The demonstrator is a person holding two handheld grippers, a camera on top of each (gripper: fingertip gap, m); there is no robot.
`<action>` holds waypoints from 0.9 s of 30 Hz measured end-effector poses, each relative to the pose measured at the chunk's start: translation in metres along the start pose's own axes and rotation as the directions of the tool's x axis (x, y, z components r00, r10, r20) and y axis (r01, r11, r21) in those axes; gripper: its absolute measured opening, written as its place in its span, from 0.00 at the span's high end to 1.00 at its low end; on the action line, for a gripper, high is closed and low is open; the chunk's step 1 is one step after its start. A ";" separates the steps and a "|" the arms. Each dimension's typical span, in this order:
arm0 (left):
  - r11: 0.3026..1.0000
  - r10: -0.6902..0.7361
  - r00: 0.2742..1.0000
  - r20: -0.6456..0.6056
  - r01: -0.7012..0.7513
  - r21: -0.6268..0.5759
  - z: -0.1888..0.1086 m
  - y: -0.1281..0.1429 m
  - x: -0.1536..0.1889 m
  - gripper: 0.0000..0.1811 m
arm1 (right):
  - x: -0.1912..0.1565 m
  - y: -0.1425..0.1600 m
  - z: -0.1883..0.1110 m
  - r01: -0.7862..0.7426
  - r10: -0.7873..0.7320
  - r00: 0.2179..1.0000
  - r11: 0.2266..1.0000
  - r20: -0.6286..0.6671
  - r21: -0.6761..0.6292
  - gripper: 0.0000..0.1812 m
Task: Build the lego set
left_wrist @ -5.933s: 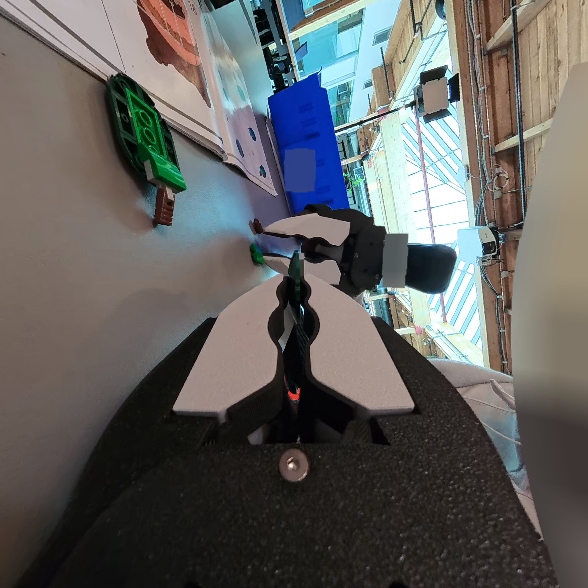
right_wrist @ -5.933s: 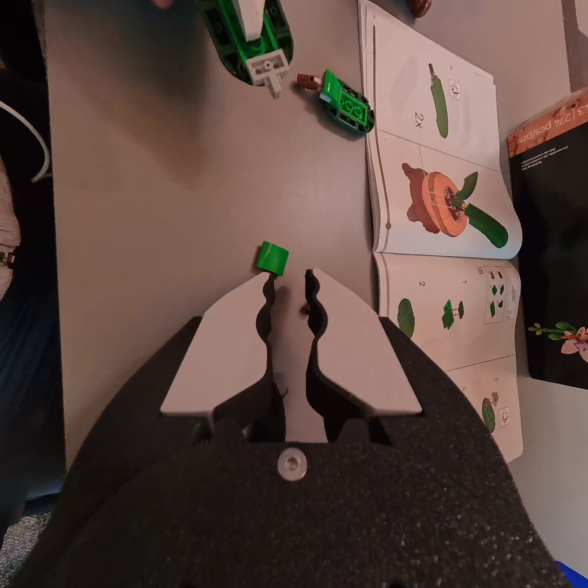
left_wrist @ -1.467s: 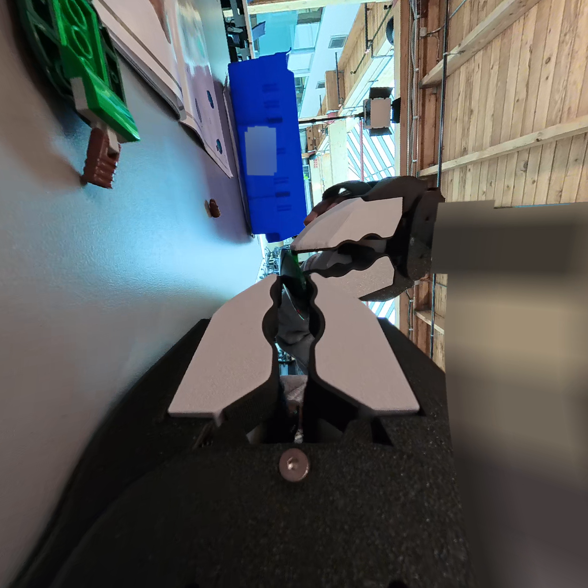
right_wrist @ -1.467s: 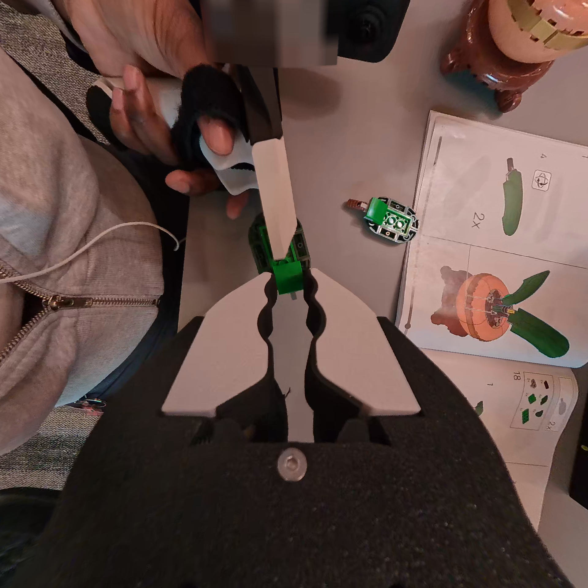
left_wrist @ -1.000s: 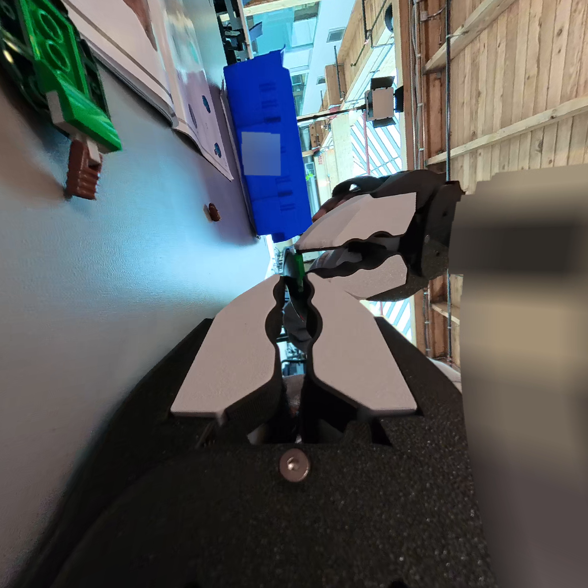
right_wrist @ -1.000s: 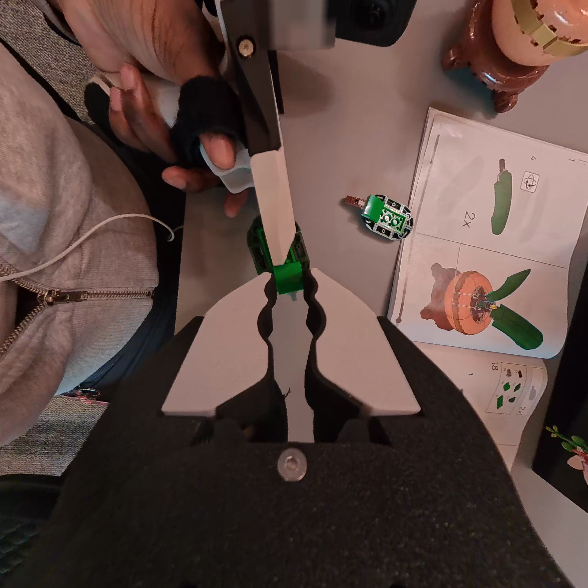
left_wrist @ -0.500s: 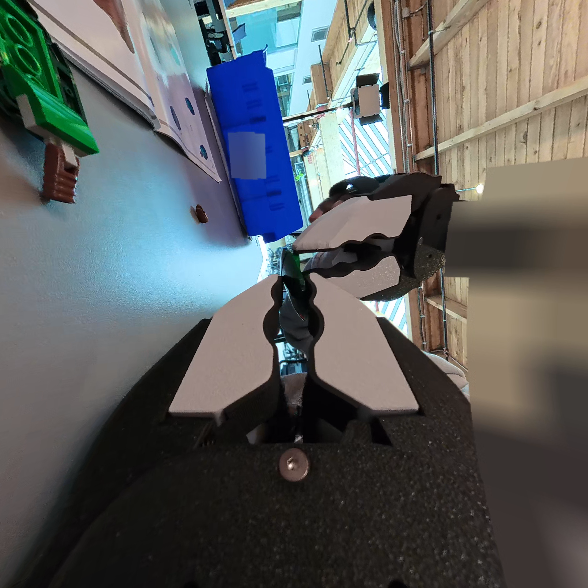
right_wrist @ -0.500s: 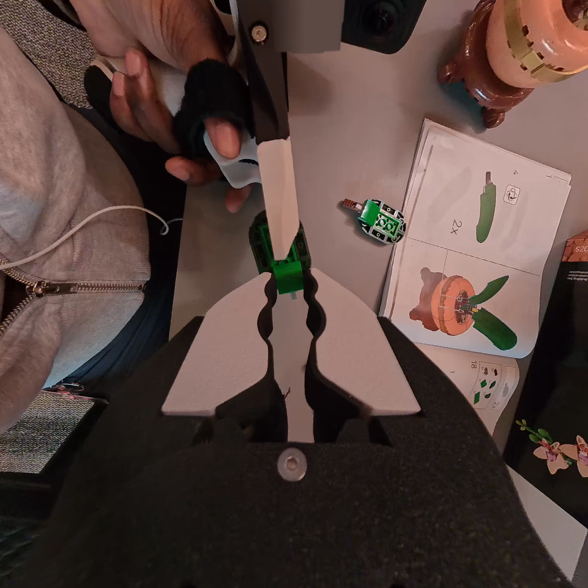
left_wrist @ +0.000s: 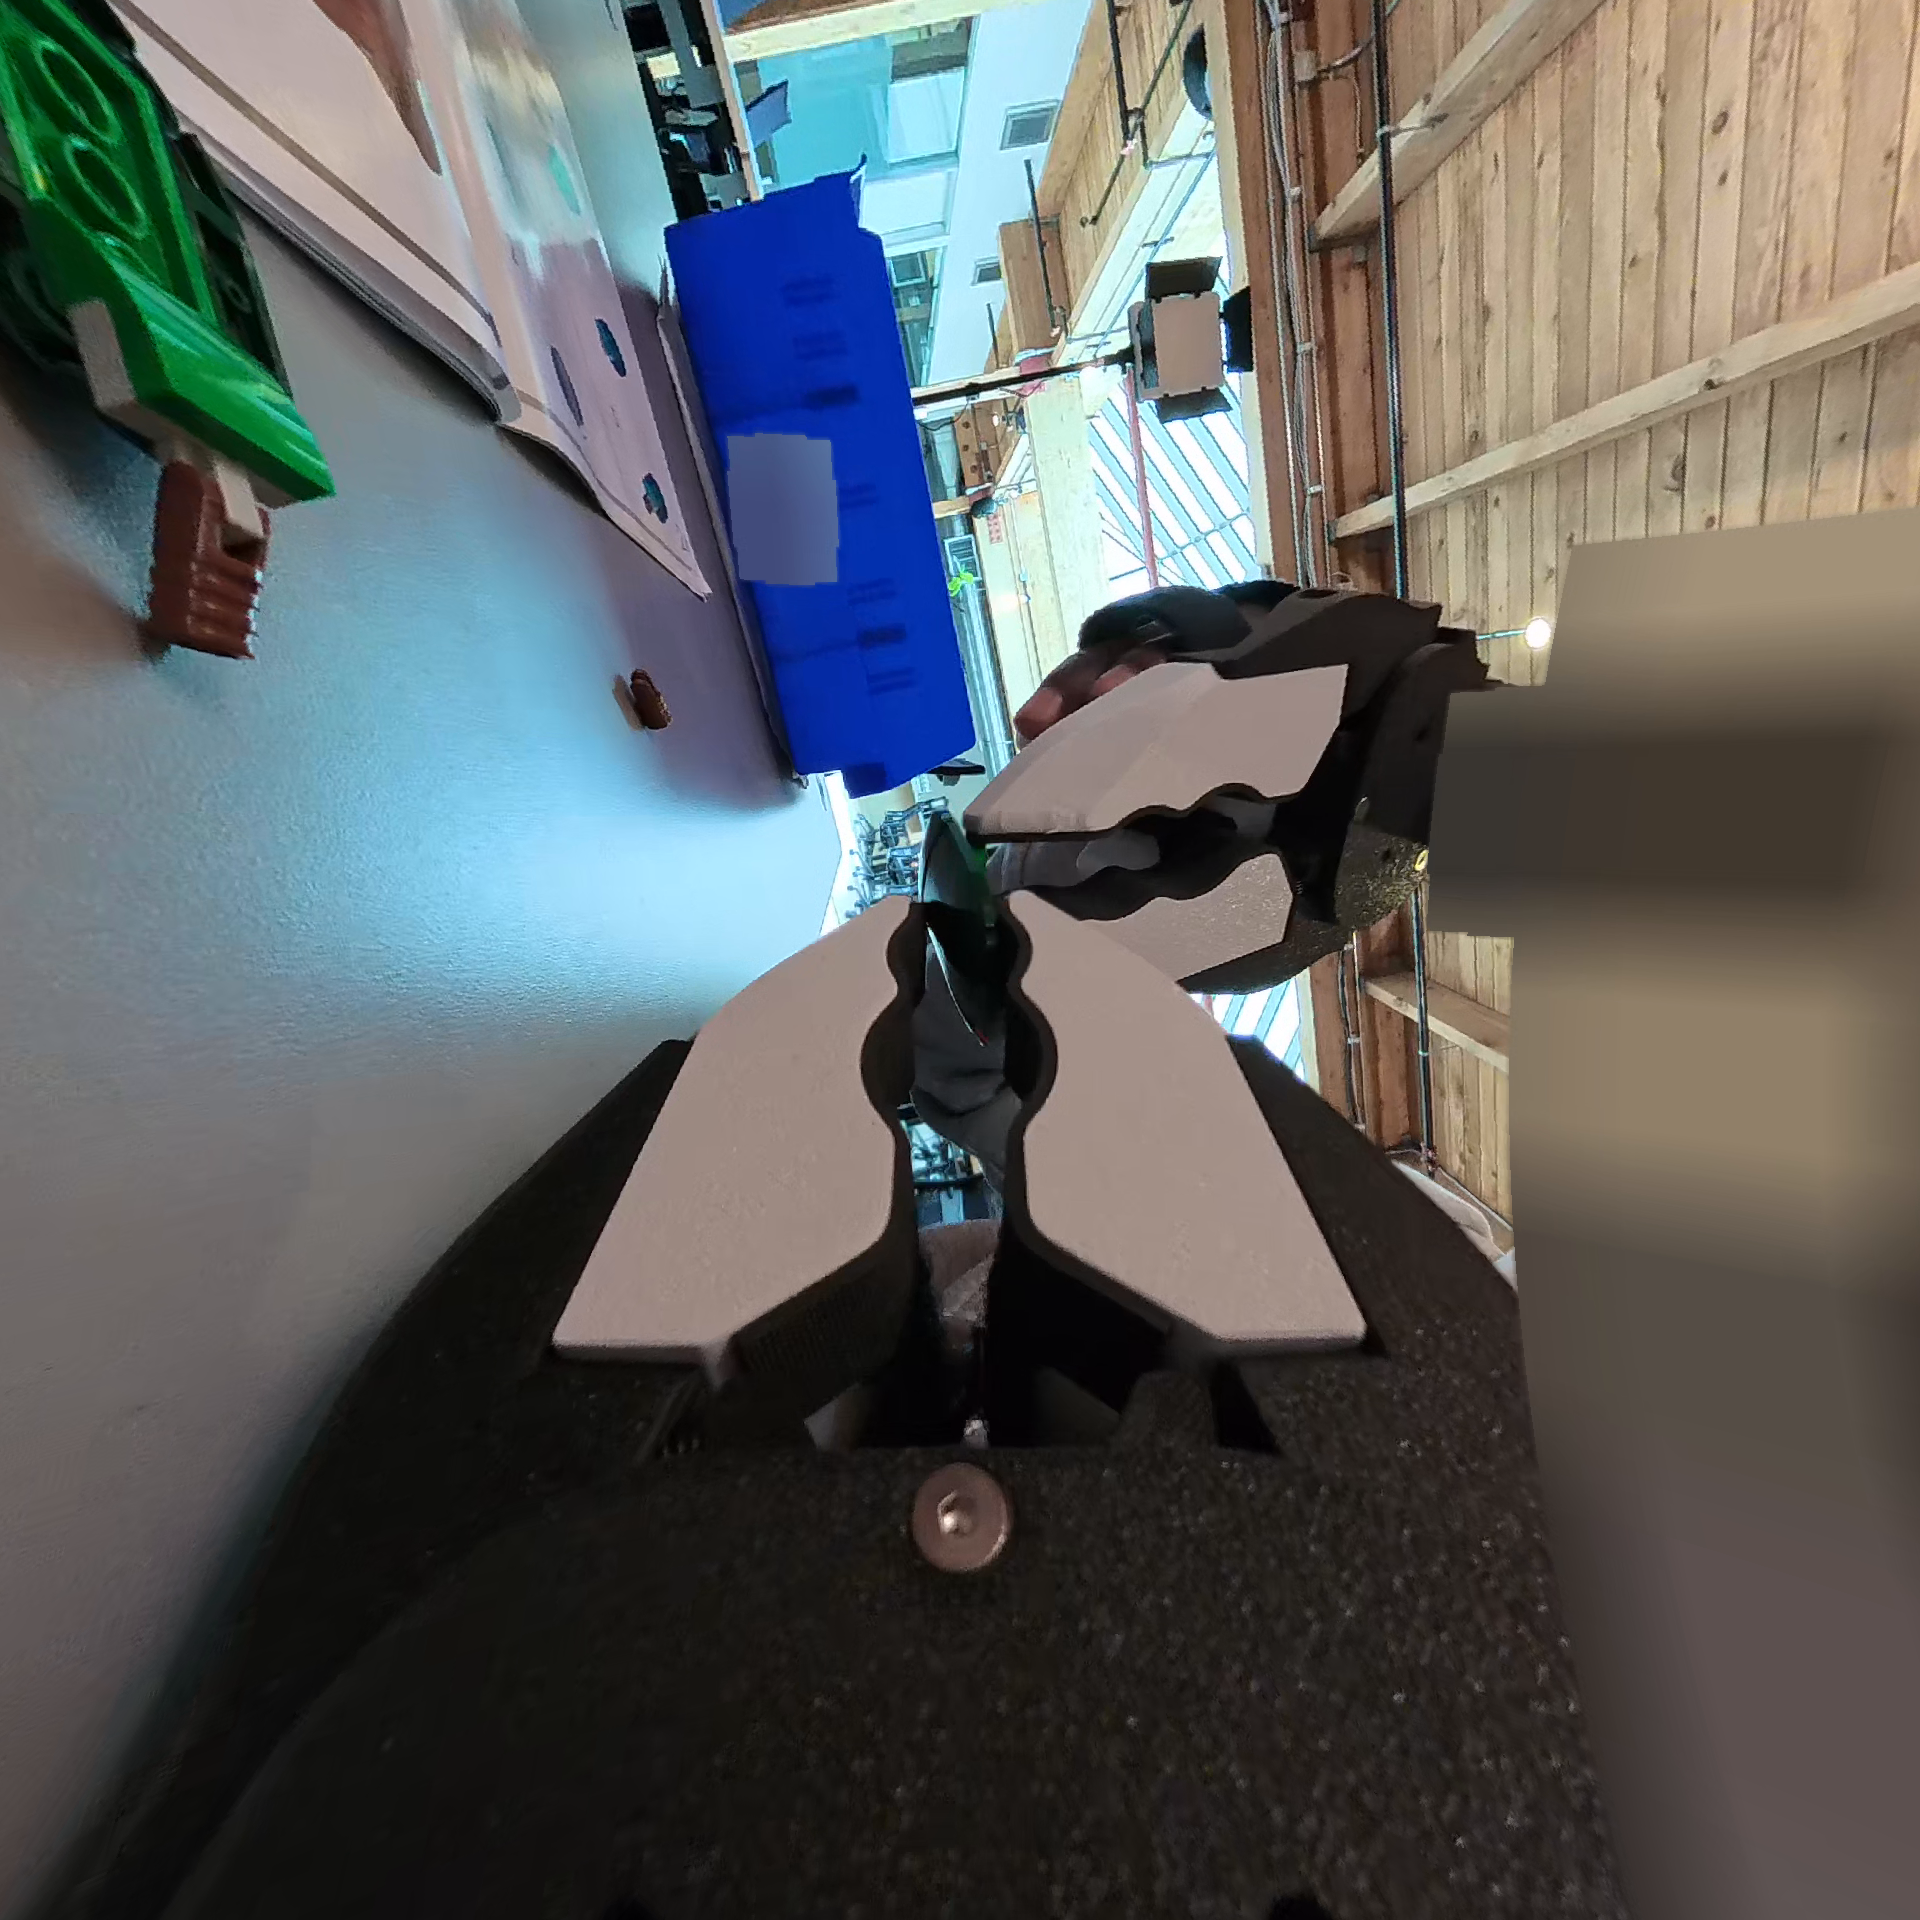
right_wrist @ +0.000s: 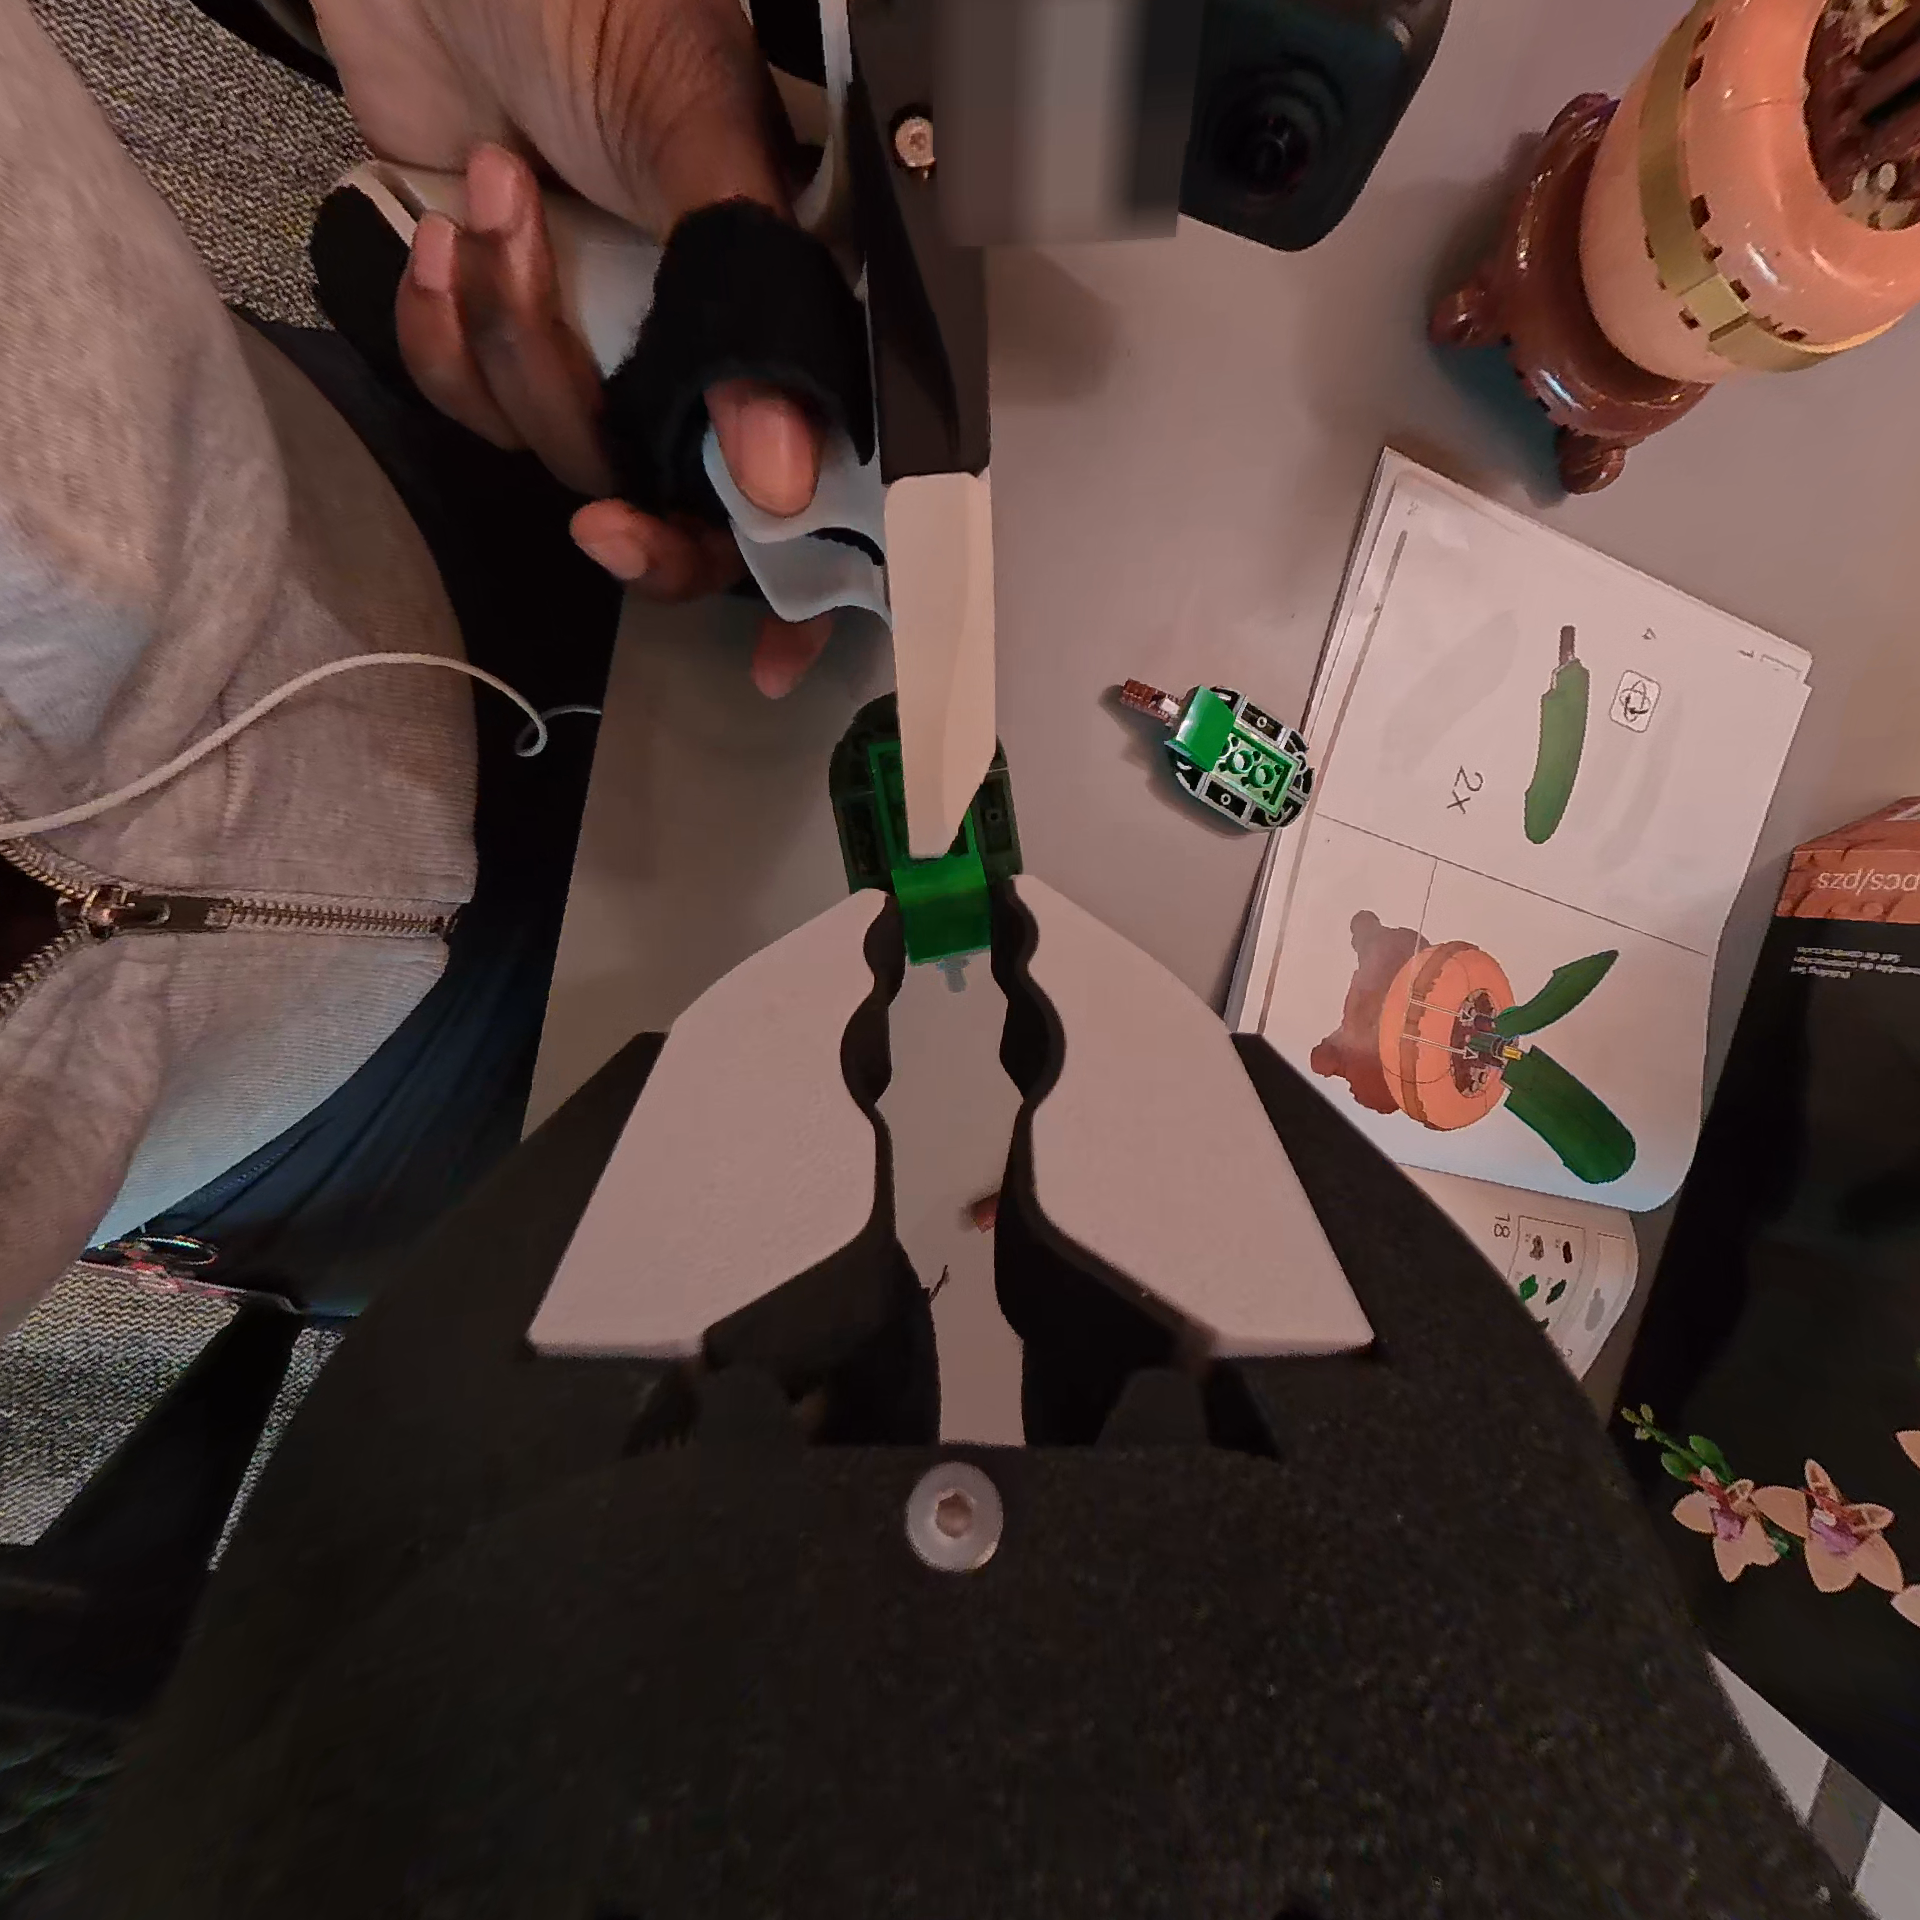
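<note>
Two grippers meet above the table. Left wrist view: left gripper (left_wrist: 961, 920) pinches the dark green leaf plate (left_wrist: 951, 883) edge-on beside the right gripper (left_wrist: 992, 862). Right wrist view: right gripper (right_wrist: 940, 920) clamps the bright green brick (right_wrist: 940, 914) against that plate; skewed pressure could pop it loose. Only this view shows the finished leaf (right_wrist: 1242, 758) beside the instruction booklet (right_wrist: 1538, 883).

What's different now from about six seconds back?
The right gripper took the bright green brick off the table and brought it up against the dark green leaf piece held by the left gripper. The second leaf piece and booklet lie where they were.
</note>
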State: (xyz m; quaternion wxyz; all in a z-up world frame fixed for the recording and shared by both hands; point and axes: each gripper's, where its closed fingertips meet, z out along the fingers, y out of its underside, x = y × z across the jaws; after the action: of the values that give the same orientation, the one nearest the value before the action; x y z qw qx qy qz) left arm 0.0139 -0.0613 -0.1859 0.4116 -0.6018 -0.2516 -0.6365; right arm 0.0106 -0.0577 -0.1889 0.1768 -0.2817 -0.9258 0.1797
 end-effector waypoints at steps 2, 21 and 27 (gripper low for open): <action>1.000 0.001 1.000 0.000 -0.001 -0.002 0.001 0.001 0.000 0.94 | 0.001 0.000 0.000 -0.006 0.006 1.000 1.000 -0.001 -0.004 0.91; 0.993 0.119 0.992 -0.032 -0.119 0.017 -0.001 0.003 0.011 0.95 | 0.000 -0.012 -0.010 0.031 -0.030 0.998 0.999 -0.050 0.031 0.91; 0.954 0.288 0.954 -0.086 -0.278 0.111 -0.011 -0.007 0.035 0.96 | 0.008 -0.018 -0.033 -0.209 0.236 0.969 0.938 -0.069 0.275 0.84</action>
State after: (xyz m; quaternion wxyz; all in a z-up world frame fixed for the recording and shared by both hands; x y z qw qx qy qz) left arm 0.0044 -0.0748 -0.1520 0.5398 -0.5780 -0.1723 -0.5873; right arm 0.0105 -0.0589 -0.1507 0.2381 -0.3671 -0.8453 0.3066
